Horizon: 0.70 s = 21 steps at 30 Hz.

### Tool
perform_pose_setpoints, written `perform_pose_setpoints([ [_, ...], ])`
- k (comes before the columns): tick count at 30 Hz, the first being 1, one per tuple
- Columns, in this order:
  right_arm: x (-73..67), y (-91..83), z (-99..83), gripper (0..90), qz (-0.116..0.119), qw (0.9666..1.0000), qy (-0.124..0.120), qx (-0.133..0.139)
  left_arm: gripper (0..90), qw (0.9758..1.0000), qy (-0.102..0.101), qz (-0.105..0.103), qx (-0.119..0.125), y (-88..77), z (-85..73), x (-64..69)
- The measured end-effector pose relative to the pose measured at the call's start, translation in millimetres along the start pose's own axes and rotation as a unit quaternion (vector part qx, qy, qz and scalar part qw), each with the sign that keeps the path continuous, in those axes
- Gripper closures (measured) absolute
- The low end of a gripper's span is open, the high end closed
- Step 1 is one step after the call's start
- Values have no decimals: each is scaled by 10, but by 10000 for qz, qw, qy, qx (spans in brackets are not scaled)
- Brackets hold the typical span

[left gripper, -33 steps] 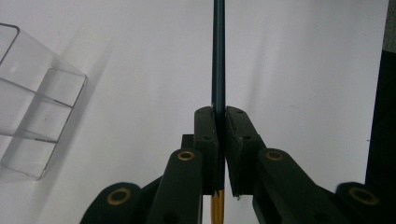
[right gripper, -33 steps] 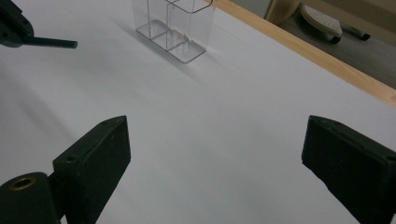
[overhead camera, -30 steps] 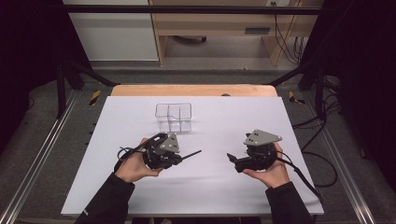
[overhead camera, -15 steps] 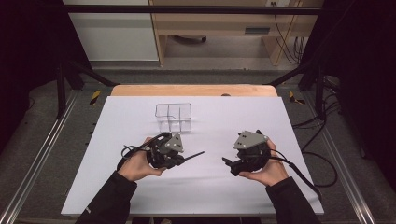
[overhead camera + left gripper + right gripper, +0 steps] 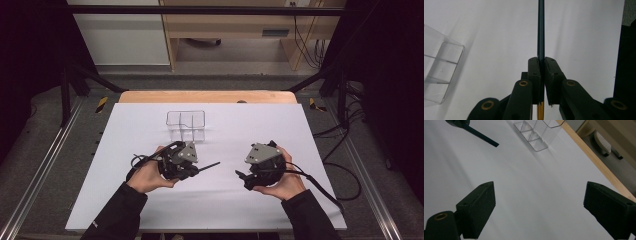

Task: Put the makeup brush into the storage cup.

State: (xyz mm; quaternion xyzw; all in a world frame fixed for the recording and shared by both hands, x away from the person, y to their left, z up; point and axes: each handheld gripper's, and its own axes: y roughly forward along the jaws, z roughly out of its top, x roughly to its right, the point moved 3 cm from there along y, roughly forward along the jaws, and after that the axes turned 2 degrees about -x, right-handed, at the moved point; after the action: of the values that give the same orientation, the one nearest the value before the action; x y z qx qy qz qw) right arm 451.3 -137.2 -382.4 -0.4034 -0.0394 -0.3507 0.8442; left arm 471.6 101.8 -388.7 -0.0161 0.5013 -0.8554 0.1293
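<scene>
My left gripper (image 5: 196, 171) is shut on a thin dark pencil (image 5: 210, 165) just above the white table, and the pencil points right toward the other hand. In the left gripper view the pads clamp the dark shaft (image 5: 540, 30), whose yellow end shows below the left gripper (image 5: 542, 60). My right gripper (image 5: 243, 179) is held at the centre right, its jaws wide apart with nothing between them. The right gripper view shows the right gripper (image 5: 539, 195) over bare white table, with the pencil tip (image 5: 484, 137) at the upper left.
A clear plastic box with dividers (image 5: 186, 125) stands beyond the left hand, near the table's middle back; it also shows as a clear box (image 5: 439, 72) and a clear box (image 5: 536, 132). The table's wooden far edge (image 5: 205, 96) lies behind it. Cables trail off the right side.
The right hand has shifted slightly left and toward the person, turning its gripper a little. The left hand and its pencil have stayed put.
</scene>
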Motion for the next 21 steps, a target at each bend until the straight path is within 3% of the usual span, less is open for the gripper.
perform_pose_setpoints([
  [10,-112,19,64,98,-89,9977,-651,-172,828,10000,54,-45,-57,-21,63,-4],
  [21,-201,31,107,101,-47,9945,-1037,-143,827,9996,183,-109,-168,-23,166,21],
])
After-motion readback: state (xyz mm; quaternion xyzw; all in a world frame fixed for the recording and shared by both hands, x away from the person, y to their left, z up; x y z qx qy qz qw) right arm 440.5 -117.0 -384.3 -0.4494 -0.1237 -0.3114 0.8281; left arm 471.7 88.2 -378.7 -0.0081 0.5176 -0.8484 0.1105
